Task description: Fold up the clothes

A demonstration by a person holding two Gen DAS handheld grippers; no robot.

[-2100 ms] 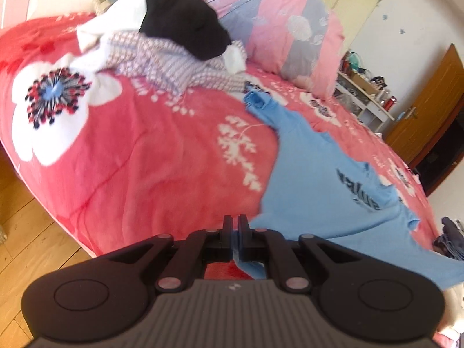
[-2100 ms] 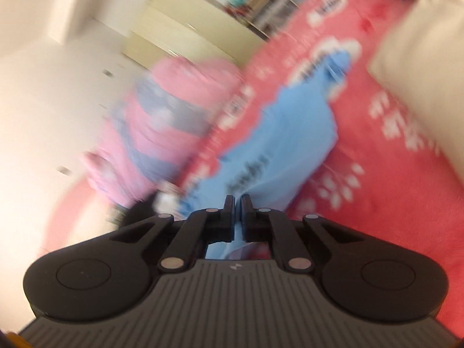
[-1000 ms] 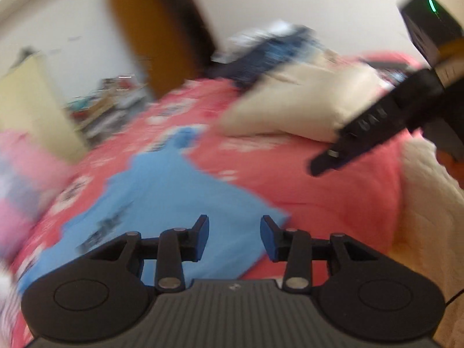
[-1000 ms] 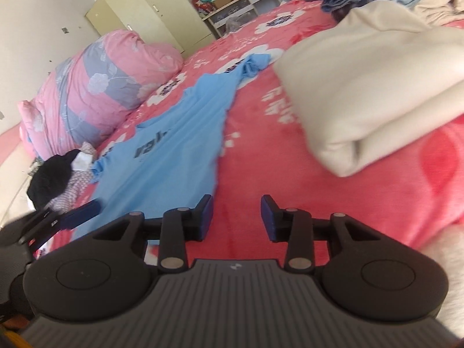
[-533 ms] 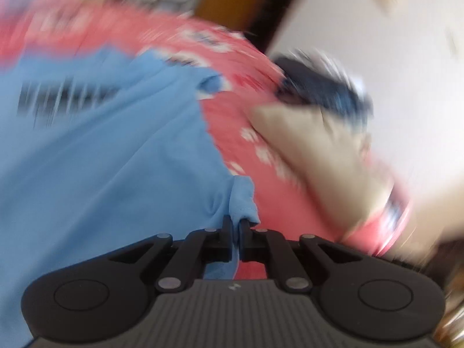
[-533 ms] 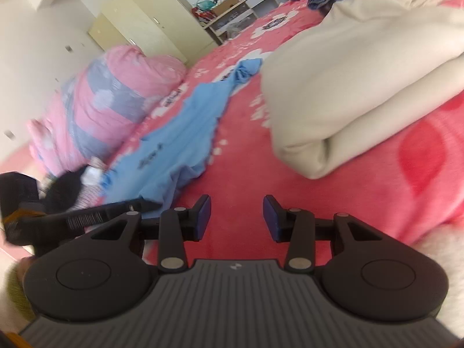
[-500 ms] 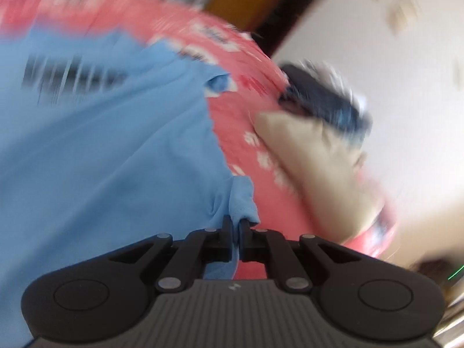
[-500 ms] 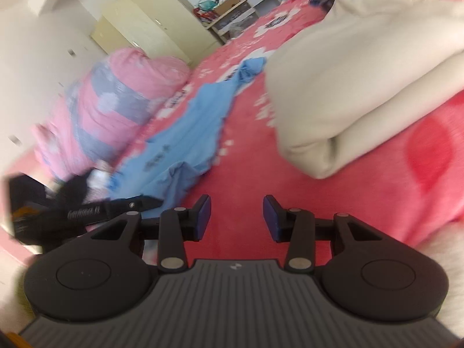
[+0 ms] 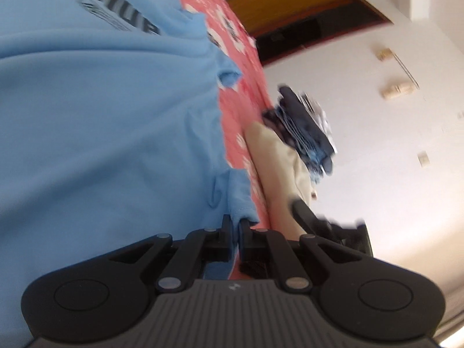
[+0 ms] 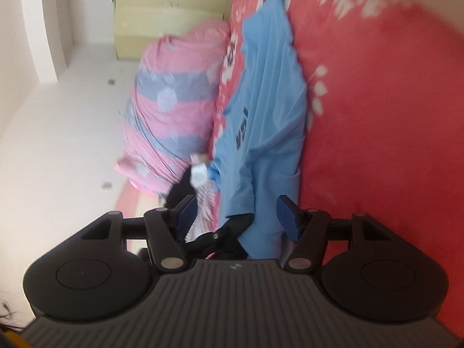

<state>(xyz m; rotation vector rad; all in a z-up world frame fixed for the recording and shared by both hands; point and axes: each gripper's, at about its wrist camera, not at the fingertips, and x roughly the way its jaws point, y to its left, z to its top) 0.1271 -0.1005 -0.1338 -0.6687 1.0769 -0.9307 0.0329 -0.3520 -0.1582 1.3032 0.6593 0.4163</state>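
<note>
A light blue T-shirt (image 9: 101,121) with dark lettering lies spread on the red flowered bed cover (image 9: 237,107). My left gripper (image 9: 236,223) is shut on a corner of its hem, which bunches up just ahead of the fingers. In the right wrist view the same blue T-shirt (image 10: 266,101) runs away along the bed cover (image 10: 377,116). My right gripper (image 10: 236,213) is open and its jaws are opening wider. The shirt's near edge and the left gripper's tip (image 10: 237,223) show in the gap, with neither blue pad touching cloth.
A folded beige blanket (image 9: 278,159) lies beside the shirt, with a heap of dark clothes (image 9: 304,124) behind it. A rolled pink and grey duvet (image 10: 174,101) and a pale wardrobe (image 10: 168,14) stand at the bed's far end. A brown door (image 9: 290,0) is beyond.
My left gripper went from open to shut on the shirt's hem corner and rolled over. My right gripper rolled too, came in close to the left one and spread its jaws wider.
</note>
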